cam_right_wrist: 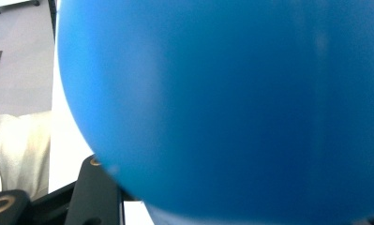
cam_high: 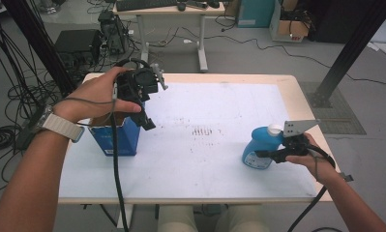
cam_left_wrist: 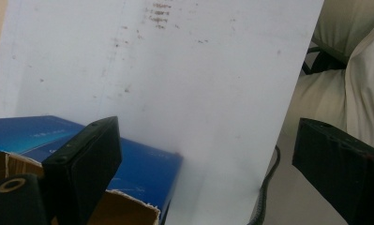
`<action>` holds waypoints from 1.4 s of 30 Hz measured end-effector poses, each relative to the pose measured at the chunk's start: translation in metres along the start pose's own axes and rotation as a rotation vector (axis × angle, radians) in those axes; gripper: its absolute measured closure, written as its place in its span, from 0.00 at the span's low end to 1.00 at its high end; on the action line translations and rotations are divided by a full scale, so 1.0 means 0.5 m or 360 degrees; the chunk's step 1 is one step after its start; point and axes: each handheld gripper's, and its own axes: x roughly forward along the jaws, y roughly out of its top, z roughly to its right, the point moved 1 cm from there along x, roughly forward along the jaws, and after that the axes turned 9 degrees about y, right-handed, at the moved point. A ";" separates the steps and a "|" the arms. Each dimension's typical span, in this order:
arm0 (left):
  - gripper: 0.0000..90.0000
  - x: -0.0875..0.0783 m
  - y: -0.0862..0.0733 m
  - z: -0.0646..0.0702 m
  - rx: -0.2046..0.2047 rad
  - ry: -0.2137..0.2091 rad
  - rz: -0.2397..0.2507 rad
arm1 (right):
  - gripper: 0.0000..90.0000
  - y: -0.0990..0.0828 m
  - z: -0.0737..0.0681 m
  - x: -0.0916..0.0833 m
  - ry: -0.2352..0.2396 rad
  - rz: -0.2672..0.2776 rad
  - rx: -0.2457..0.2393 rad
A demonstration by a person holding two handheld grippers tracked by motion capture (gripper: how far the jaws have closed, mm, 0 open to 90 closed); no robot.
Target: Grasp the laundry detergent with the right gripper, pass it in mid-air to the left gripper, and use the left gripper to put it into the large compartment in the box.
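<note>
While the right gripper (cam_high: 272, 155) clamps its jaws on the blue bottle (cam_high: 259, 147) standing near the table's (cam_high: 219, 181) right edge, the left gripper (cam_high: 144, 113) hovers open-jawed over the open blue box (cam_high: 118, 137) at the left edge, its contents unseen; a steady, upright carry looks wisest.

Bright, even light — blue bottle (cam_right_wrist: 231, 108) blurred close-up.

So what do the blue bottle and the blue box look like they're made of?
Blue bottle: probably plastic, smooth and slightly glossy, with a white cap and a printed label. Blue box: cardboard with a glossy blue printed skin; torn brown edges show at its open top.
</note>
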 end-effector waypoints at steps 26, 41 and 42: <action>0.10 -0.005 0.002 0.014 0.0000 0.0020 0.0021 | 0.49 0.022 -0.004 -0.011 0.0012 0.0061 -0.0013; 0.09 -0.027 0.022 0.032 0.0021 0.0022 0.0035 | 0.49 0.101 -0.032 -0.014 0.0157 0.0054 -0.0065; 0.09 -0.029 0.024 0.033 0.0025 0.0025 0.0037 | 0.49 0.107 -0.034 -0.014 0.0166 0.0051 -0.0068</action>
